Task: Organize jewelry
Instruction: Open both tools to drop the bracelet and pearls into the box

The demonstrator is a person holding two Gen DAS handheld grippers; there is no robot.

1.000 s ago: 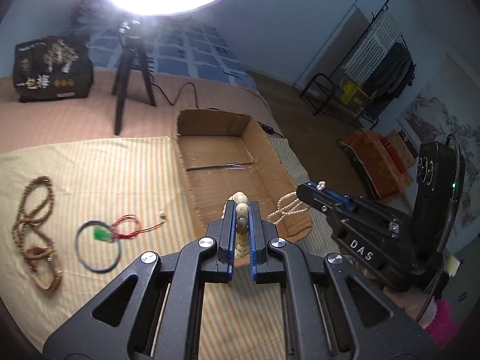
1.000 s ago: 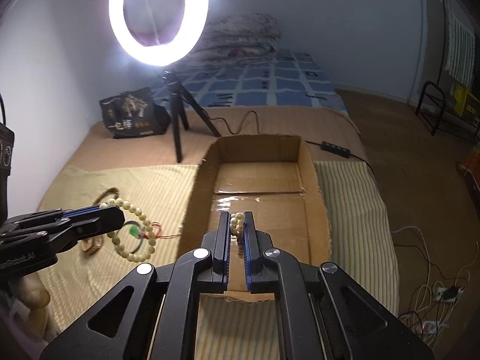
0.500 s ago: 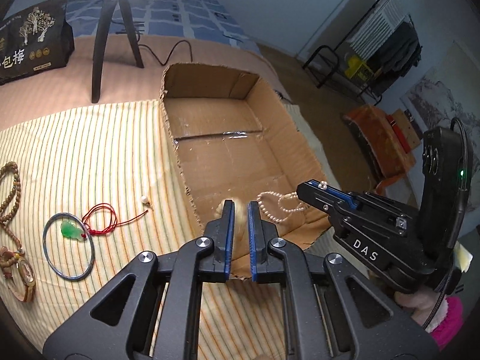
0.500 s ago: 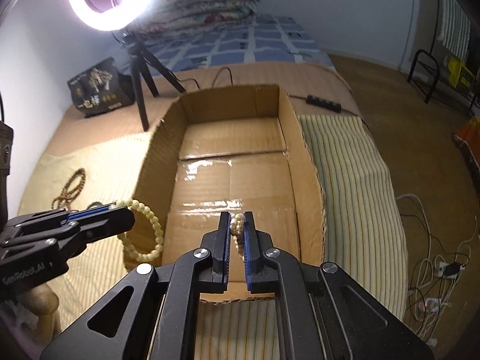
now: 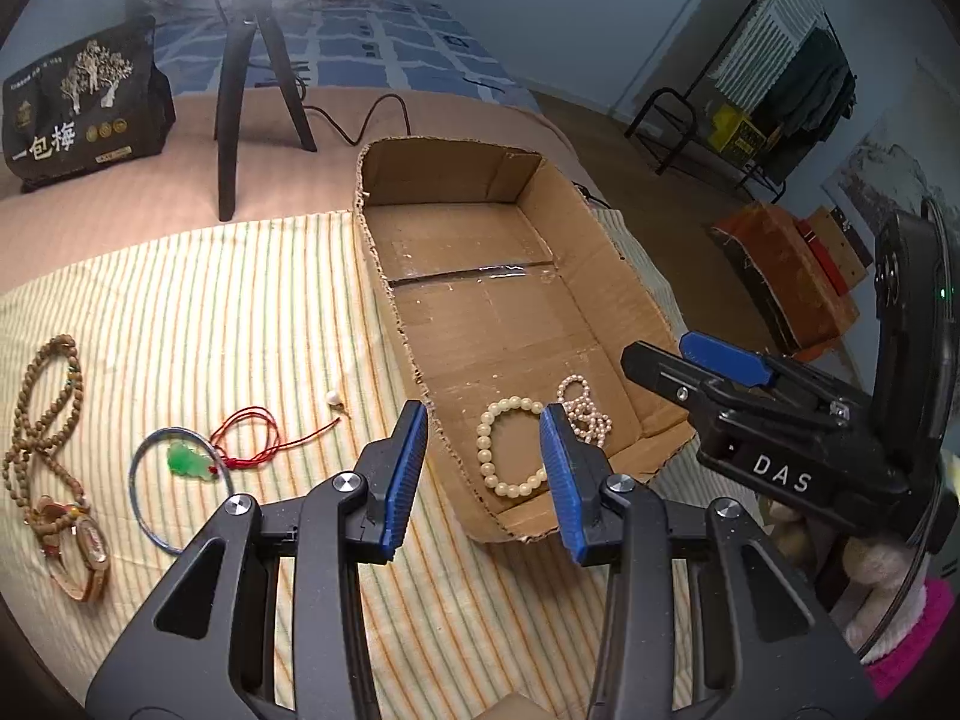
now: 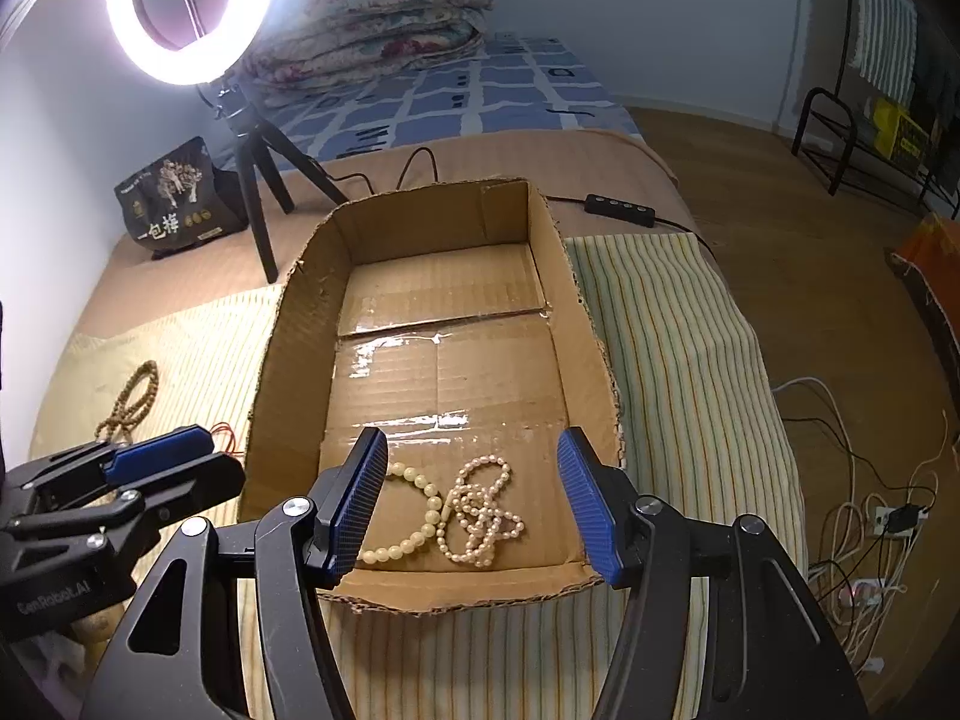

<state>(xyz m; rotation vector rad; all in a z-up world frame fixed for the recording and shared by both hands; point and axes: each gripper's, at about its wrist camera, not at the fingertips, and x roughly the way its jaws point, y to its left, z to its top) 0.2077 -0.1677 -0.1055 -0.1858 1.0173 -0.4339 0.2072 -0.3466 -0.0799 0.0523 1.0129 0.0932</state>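
Striped yellow-green cloth (image 5: 228, 312) covers a bed; ring light on black tripod (image 6: 258, 180) behind. One open cardboard box (image 6: 288, 348) holds two pieces: cream bead bracelet (image 5: 507, 447) and small pearl strand (image 6: 480, 510), touching. Left gripper (image 5: 483, 468) and right gripper (image 6: 474, 504) both spread wide, empty. Four pieces on cloth: brown bead necklace (image 5: 42, 408), blue bangle (image 5: 144, 510), green pendant on red cord (image 5: 192, 462), wooden bracelet (image 5: 84, 558).

Ring light (image 6: 186, 12) blows out top-left, glare on box tape (image 6: 408, 339); room dim, fisheye edges bent, corners vignetted black.
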